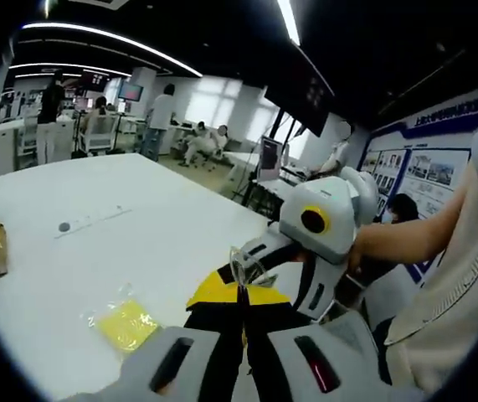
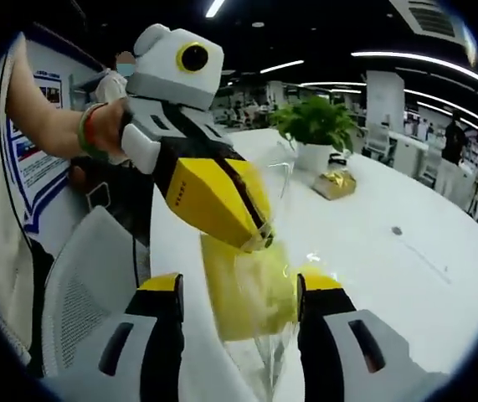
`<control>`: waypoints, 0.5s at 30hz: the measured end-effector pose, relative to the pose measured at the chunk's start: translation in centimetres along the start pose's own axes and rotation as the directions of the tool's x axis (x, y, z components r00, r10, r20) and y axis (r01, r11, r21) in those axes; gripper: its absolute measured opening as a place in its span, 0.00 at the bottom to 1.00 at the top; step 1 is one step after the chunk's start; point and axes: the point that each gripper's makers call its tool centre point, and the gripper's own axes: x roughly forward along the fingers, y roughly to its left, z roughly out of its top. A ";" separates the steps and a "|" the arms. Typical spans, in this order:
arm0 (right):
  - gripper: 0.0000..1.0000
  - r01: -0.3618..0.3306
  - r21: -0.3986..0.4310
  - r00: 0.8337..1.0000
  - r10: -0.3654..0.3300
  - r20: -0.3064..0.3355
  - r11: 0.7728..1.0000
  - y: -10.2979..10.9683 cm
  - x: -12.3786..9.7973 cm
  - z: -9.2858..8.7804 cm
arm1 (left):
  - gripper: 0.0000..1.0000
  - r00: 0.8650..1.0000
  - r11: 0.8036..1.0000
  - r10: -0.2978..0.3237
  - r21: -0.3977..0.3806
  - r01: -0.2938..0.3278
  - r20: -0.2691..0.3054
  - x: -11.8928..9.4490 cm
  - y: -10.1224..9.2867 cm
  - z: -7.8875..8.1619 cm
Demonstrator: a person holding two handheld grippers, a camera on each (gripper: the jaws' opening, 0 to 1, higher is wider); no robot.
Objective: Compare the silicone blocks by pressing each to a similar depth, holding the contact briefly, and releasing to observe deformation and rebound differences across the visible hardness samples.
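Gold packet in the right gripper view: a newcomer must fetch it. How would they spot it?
On the long white table, find the green potted plant. The gold packet lies at the foot of its white pot, shiny and crinkled, the only metallic thing there.

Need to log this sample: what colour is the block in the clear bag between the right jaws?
Yellow block; clearest in the right gripper view.
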 end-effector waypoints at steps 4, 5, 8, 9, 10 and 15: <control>0.34 0.017 -0.027 1.000 -0.018 -0.014 0.999 -0.5 -0.1 -0.5 | 0.00 1.000 1.000 -0.014 0.007 0.014 -0.010 0.1 -0.3 -0.3; 0.33 0.018 -0.023 1.000 -0.019 -0.016 1.000 -0.5 0.0 -0.6 | 0.00 1.000 1.000 -0.017 0.006 0.017 -0.011 0.1 -0.3 -0.4; 0.30 0.031 -0.034 0.999 -0.032 -0.029 0.999 -0.4 0.2 -0.8 | 0.00 0.999 0.999 -0.031 0.008 0.031 -0.020 0.2 -0.5 -0.7; 0.28 0.031 -0.032 0.999 -0.032 -0.030 0.999 -0.3 0.2 -0.7 | 0.00 0.999 0.999 -0.036 0.019 0.037 -0.025 0.2 -0.7 -0.8; 0.27 0.030 -0.025 0.999 -0.031 -0.035 0.999 -0.3 0.2 -0.8 | 0.00 0.999 0.999 -0.041 0.026 0.042 -0.029 0.2 -0.8 -0.9; 0.19 0.040 -0.023 0.997 -0.041 -0.060 0.999 0.2 0.3 -0.9 | 0.00 0.998 0.998 -0.049 0.034 0.049 -0.029 -0.1 -0.9 -1.0</control>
